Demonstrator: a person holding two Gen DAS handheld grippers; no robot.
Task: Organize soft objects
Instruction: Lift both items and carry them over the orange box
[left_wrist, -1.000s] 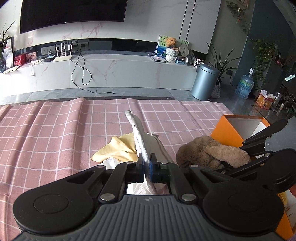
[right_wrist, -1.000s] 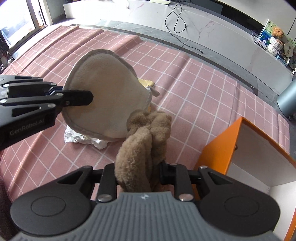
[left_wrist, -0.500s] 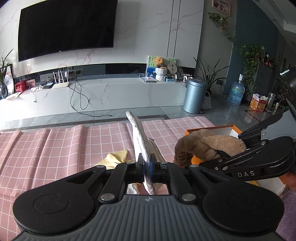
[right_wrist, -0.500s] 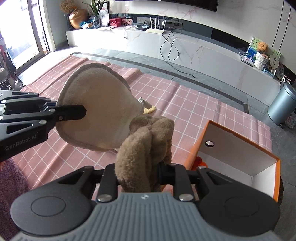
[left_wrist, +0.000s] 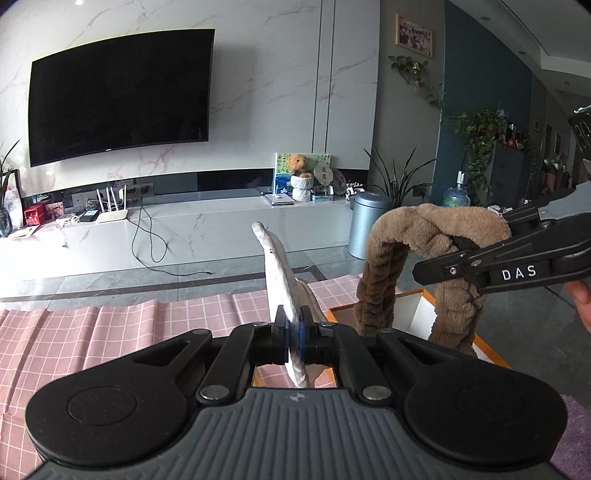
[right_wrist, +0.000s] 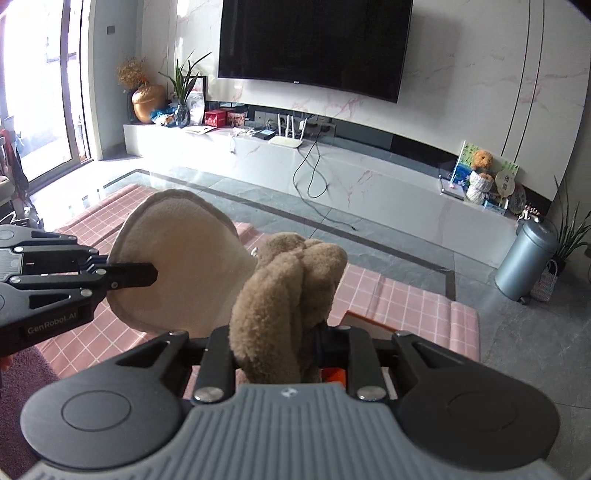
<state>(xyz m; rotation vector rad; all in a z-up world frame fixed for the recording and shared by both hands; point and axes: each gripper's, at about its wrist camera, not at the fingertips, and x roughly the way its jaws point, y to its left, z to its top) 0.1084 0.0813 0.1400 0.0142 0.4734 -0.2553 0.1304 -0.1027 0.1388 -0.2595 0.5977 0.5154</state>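
Plush toy (left_wrist: 424, 236) hangs above box (left_wrist: 413, 310), right of pad (left_wrist: 284, 288)

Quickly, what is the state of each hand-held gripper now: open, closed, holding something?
Left hand-held gripper: closed on the edge of the flat cream pad.
Right hand-held gripper: closed on the brown fluffy cloth.

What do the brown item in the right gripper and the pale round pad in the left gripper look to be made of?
Brown item: plush fleece, probably synthetic; fuzzy pile, droops in soft folds.
Pale round pad: cream short-nap fleece or felt, with a stitched grey edge binding; holds its flat shape when pinched at the rim.
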